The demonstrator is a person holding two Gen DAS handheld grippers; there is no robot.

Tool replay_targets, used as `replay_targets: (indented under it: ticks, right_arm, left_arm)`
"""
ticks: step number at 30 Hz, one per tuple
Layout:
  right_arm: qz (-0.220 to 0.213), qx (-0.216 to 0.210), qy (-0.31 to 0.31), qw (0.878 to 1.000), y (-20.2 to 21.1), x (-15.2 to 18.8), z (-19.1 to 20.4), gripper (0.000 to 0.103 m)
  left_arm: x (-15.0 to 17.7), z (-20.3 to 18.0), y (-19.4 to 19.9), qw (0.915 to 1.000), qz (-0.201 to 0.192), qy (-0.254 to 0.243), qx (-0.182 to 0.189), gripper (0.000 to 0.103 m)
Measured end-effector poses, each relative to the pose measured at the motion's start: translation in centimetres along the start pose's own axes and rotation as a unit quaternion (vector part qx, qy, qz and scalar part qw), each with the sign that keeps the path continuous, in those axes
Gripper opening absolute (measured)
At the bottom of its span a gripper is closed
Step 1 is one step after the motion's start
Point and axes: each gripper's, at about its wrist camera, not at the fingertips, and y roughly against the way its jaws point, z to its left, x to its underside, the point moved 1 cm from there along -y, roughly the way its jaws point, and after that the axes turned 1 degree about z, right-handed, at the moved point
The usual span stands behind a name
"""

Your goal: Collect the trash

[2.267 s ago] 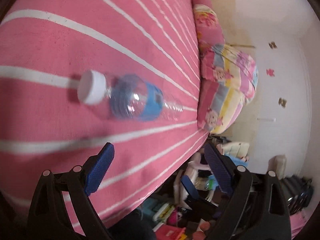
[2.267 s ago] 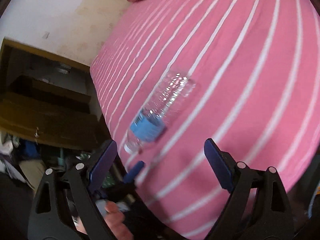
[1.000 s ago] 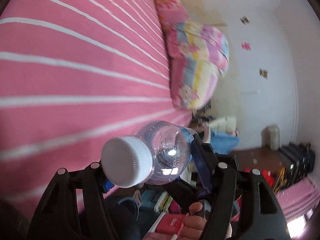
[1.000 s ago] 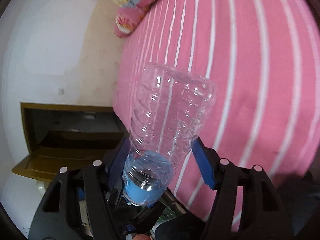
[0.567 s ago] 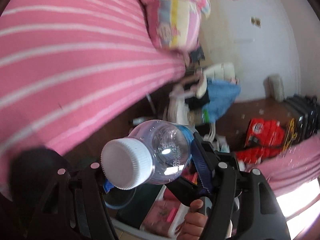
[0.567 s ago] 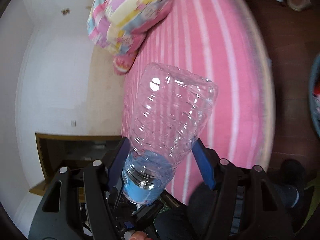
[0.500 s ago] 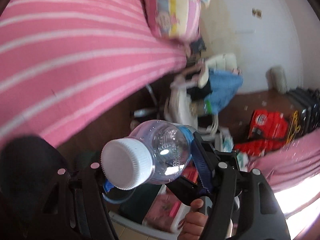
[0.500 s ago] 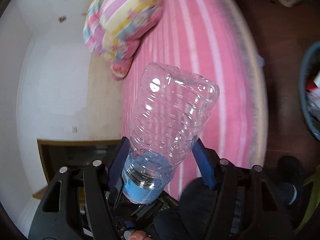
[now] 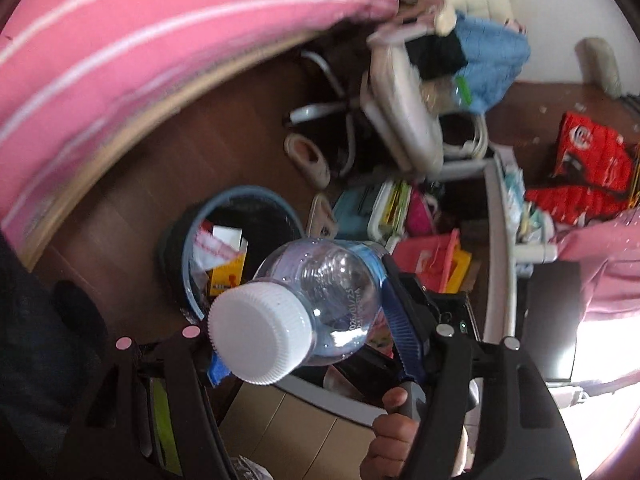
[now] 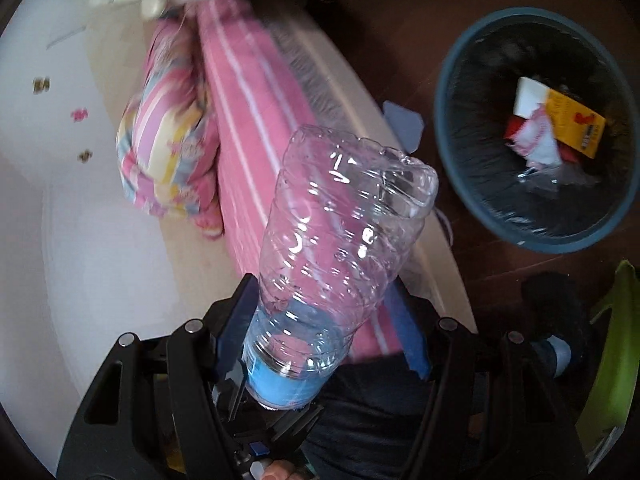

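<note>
Left wrist view, left to right: bed (image 9: 120, 40) with pink cover, thin white stripes, pale wood edge, curved across the top left. Below it, dark brown plank floor. Round bin (image 9: 188, 248) with blue-grey rim and black liner sat on the floor; a white carton and yellow box lay inside. The left hand-held gripper (image 9: 304, 336) was clamped on the bottle (image 9: 320, 300) near its shoulder, ribbed blue pads pressed to both sides. Bottle was clear thin plastic, round shoulder, blue label band, ridged white screw cap (image 9: 260, 332) pointed at the camera. It hung in the air, in front of the bin's right rim in this view. Right of that: beige slipper (image 9: 308, 160), white chair (image 9: 400, 120) piled with blue and black cloth, red bags (image 9: 588, 168) far right.

Right wrist view, left to right: white wall, striped multicolour pillow (image 10: 168, 148), pink bed (image 10: 256, 120) running down frame. The right hand-held gripper (image 10: 320, 344) was closed on the same bottle (image 10: 340, 240) just above the label; ribbed transparent body and lobed base pointed away. Bin (image 10: 452, 128) upper right, apart from the bottle, holding the yellow box (image 10: 576, 124) and crumpled white paper.
</note>
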Motion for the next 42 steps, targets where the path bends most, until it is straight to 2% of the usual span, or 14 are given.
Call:
replay_targets:
  ticks: [5, 13, 14, 15, 16, 17, 19, 23, 27, 31, 34, 37, 38, 42]
  right_arm:
    - [-0.017, -0.014, -0.047, 0.999, 1.3, -2.3, -3.3, 0.065]
    - [-0.045, -0.023, -0.082, 0.995, 2.8, -5.1, -6.3, 0.066]
    - [-0.049, -0.019, -0.082, 0.995, 3.1, -5.4, -6.5, 0.068]
    - [-0.054, -0.004, -0.082, 0.995, 3.3, -5.8, -6.7, 0.079]
    - [-0.072, 0.044, -0.08, 0.993, 4.0, -6.1, -6.8, 0.088]
    - [-0.088, 0.064, -0.082, 0.991, 4.5, -6.2, -6.9, 0.095]
    - [-0.1, 0.078, -0.08, 0.989, 5.1, -6.5, -6.9, 0.095]
    - [-0.099, 0.09, -0.051, 0.99, 6.0, -6.3, -6.0, 0.095]
    - [-0.09, 0.09, -0.003, 0.992, 5.8, -5.0, -3.6, 0.095]
    - [-0.085, 0.102, 0.096, 0.986, 4.6, -2.4, 1.7, 0.095]
    - [-0.075, 0.108, 0.183, 0.974, 3.1, 0.1, 6.8, 0.095]
    - [-0.071, 0.109, 0.266, 0.955, 1.4, 3.2, 11.5, 0.095]
    - [-0.066, 0.107, 0.301, 0.945, 0.4, 4.8, 13.6, 0.096]
    - [-0.049, 0.106, 0.378, 0.919, -2.5, 8.9, 17.8, 0.096]
  left_arm:
    - [0.2, -0.9, -3.5, 0.9994, 0.027, -0.013, -0.021, 0.062]
    - [0.2, -1.9, -7.5, 0.9973, 0.055, -0.024, -0.041, 0.063]
    - [0.1, -2.2, -8.2, 0.9965, 0.062, -0.033, -0.047, 0.065]
    - [0.1, -2.4, -8.5, 0.9955, 0.062, -0.04, -0.06, 0.07]
    - [0.1, -2.6, -8.8, 0.994, 0.058, -0.048, -0.08, 0.091]
    - [0.2, -2.7, -8.9, 0.9927, 0.047, -0.055, -0.096, 0.095]
    - [0.4, -2.8, -9.1, 0.9911, 0.047, -0.065, -0.106, 0.095]
    - [0.9, -2.8, -9.1, 0.989, 0.057, -0.076, -0.114, 0.095]
    - [1.0, -4.0, -6.8, 0.9868, 0.036, -0.103, -0.12, 0.095]
    - [0.7, -5.6, -2.5, 0.983, -0.01, -0.13, -0.129, 0.095]
    - [0.1, -6.2, 1.9, 0.9802, -0.059, -0.137, -0.131, 0.095]
    - [-0.4, -6.2, 6.4, 0.9761, -0.105, -0.133, -0.136, 0.095]
    - [-0.6, -6.1, 7.9, 0.9743, -0.12, -0.128, -0.14, 0.095]
    - [-1.1, -5.2, 13.6, 0.9703, -0.17, -0.097, -0.142, 0.095]
